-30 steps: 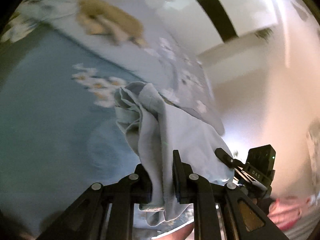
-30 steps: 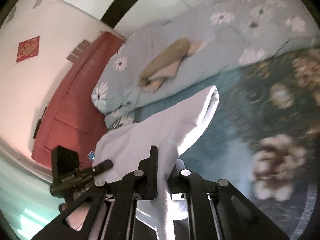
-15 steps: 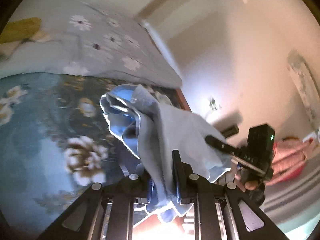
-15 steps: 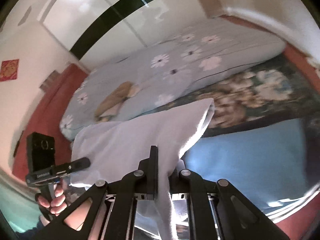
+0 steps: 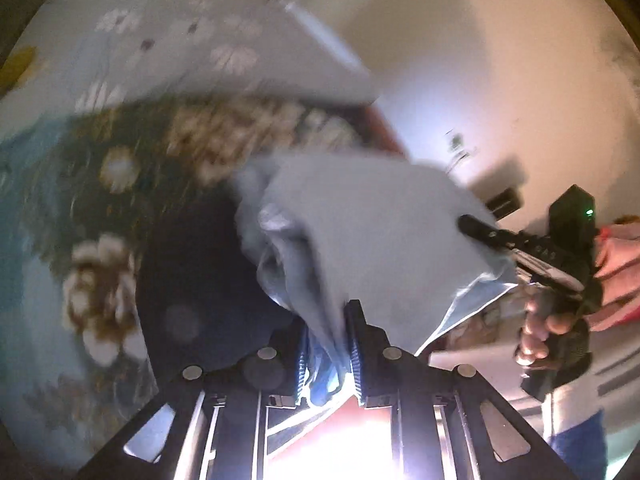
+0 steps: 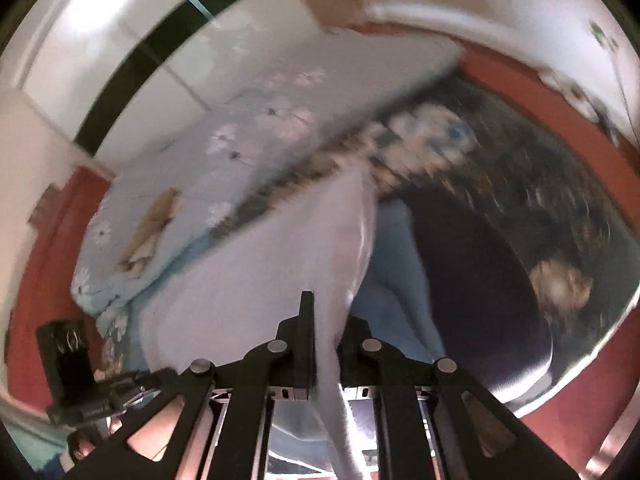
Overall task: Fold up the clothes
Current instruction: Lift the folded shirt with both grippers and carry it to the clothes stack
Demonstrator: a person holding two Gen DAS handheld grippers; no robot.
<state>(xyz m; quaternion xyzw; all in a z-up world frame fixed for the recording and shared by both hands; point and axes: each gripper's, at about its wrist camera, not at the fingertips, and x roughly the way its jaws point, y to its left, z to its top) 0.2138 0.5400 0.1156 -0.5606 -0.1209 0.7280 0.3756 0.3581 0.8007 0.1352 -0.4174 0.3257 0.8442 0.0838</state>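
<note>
Left gripper (image 5: 328,344): jaws clamped on a bunched edge of the pale blue-grey cotton garment (image 5: 360,232), which rises from the jaws toward 12 o'clock and spreads to 3 o'clock. There its far edge meets the right gripper, seen at 3 o'clock in the person's bare hand (image 5: 540,332).

Right gripper (image 6: 324,340): jaws pressed together on the same garment (image 6: 280,272), which fans out toward 11 o'clock, reaching the other gripper at 8 o'clock.

The cloth hangs stretched between both tools, clear of the bed. Beyond it lie a dark floral bedspread (image 5: 132,168) at 10 o'clock and a light blue flowered quilt (image 6: 248,120) at 11 o'clock; both views are motion-blurred.

Step in hand, as judged: carrying the held garment over the bed before laying it. The next move probably calls for lowering it flat with both edges kept taut and level, then bringing one edge across to the other.
</note>
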